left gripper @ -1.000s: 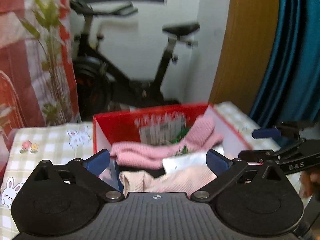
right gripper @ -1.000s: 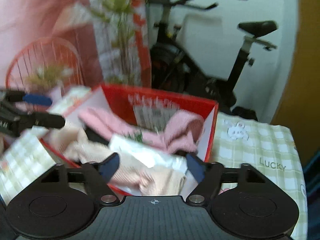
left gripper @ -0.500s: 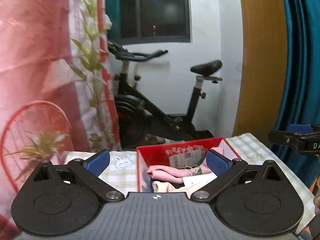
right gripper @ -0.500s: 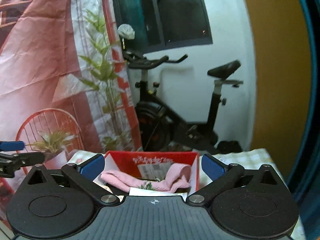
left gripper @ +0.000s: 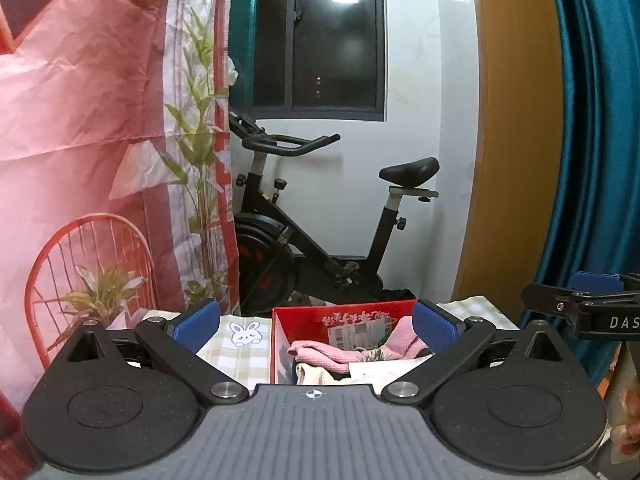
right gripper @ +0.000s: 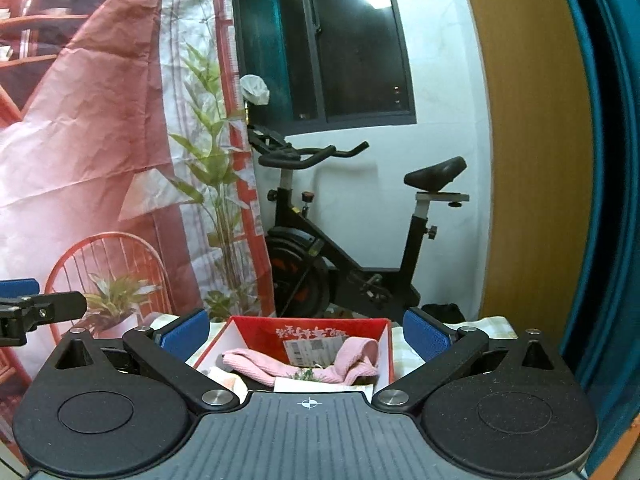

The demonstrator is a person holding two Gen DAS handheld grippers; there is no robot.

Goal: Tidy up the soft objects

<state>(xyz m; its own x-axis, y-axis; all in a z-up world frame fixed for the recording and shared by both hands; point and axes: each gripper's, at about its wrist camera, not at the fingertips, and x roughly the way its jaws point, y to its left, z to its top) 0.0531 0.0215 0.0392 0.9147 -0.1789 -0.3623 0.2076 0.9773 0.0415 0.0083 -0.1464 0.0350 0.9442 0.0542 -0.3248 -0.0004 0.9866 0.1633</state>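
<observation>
A red box (left gripper: 344,316) stands on a checked tablecloth (left gripper: 236,354); it also shows in the right wrist view (right gripper: 316,330). A pink knitted cloth (left gripper: 320,352) (right gripper: 264,364) drapes over a beige cloth (left gripper: 314,374) and a white packet (left gripper: 380,368) inside it. My left gripper (left gripper: 316,326) is open and empty, held back from and above the box. My right gripper (right gripper: 306,330) is open and empty, likewise back from the box. Each gripper shows at the edge of the other's view.
A black exercise bike (left gripper: 320,232) stands behind the table against a white wall. A red printed backdrop (left gripper: 92,120) hangs on the left. A wooden panel (left gripper: 508,140) and a teal curtain (left gripper: 596,128) are on the right.
Both grippers have pulled back and up from the box, which now looks small and far. Both stay open and empty.
</observation>
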